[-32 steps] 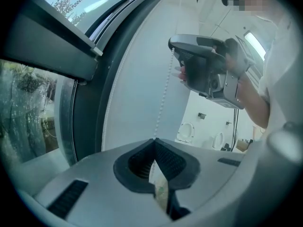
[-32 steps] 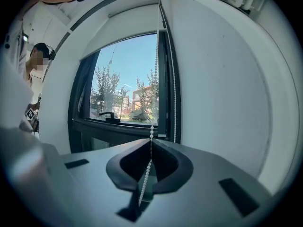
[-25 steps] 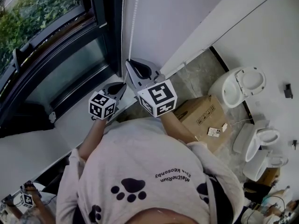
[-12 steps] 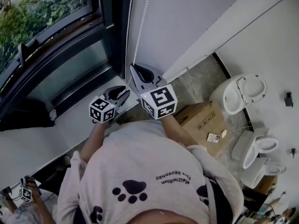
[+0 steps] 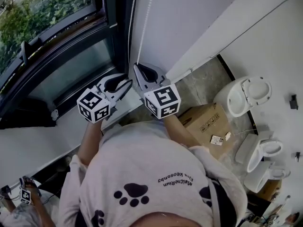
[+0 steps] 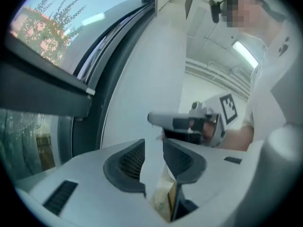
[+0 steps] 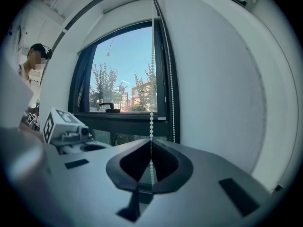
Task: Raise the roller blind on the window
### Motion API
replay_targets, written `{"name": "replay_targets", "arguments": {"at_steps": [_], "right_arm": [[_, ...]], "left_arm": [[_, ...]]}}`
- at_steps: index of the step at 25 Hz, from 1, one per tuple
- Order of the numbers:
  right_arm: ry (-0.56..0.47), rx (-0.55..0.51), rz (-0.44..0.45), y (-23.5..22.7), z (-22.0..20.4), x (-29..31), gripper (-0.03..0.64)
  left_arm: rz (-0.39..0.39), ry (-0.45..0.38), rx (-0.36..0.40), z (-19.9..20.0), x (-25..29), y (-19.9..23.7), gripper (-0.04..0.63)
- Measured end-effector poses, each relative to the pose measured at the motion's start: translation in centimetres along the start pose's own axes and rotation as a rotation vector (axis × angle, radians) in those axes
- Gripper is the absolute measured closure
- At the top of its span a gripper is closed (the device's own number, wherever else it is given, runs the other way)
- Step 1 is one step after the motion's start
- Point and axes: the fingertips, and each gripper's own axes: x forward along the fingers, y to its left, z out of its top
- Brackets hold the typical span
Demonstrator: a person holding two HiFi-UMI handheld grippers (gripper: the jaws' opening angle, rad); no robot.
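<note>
Two grippers are up at the right edge of the window [image 7: 125, 74], side by side and not touching; from my head camera the left gripper [image 5: 124, 82] lies over the dark frame, and the right gripper [image 5: 138, 67] sits just beside it, toward the white wall [image 5: 189, 13]. My right gripper is pinched tight on the bead chain [image 7: 151, 122]; in its own view the chain drops straight down in front of the frame, enters the closed jaws and shows again in the hollow behind them; a second strand [image 7: 171, 103] hangs free a little to the right, close along the frame's edge and apart from the gripper. My left gripper stands wide, its jaws having just been opening; its own view shows bare wall through the gap, nothing between the pads, and the right gripper lying crosswise beyond its tips. Below my arms I see the pale sill [image 5: 57, 126]; further right, on the floor [image 5: 203, 79], there is a cardboard box [image 5: 203, 119], with several white toilets [image 5: 244, 91] past it, all well away from the window.
</note>
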Motion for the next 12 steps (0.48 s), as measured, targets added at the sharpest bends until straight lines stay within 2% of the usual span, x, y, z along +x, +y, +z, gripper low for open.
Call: {"name": "replay_targets", "arguments": {"at_steps": [4, 12], "right_arm": [[0.000, -0.003, -0.001, 0.1, 0.0, -0.1, 0.607], [0.001, -0.007, 0.012, 1.1, 0.0, -0.1, 0.607]], "left_arm": [[-0.036, -0.083, 0.046, 6.2, -1.3, -0.8, 0.469], [-0.112, -0.124, 0.147, 15.5, 0.2, -3.3, 0.476]]}}
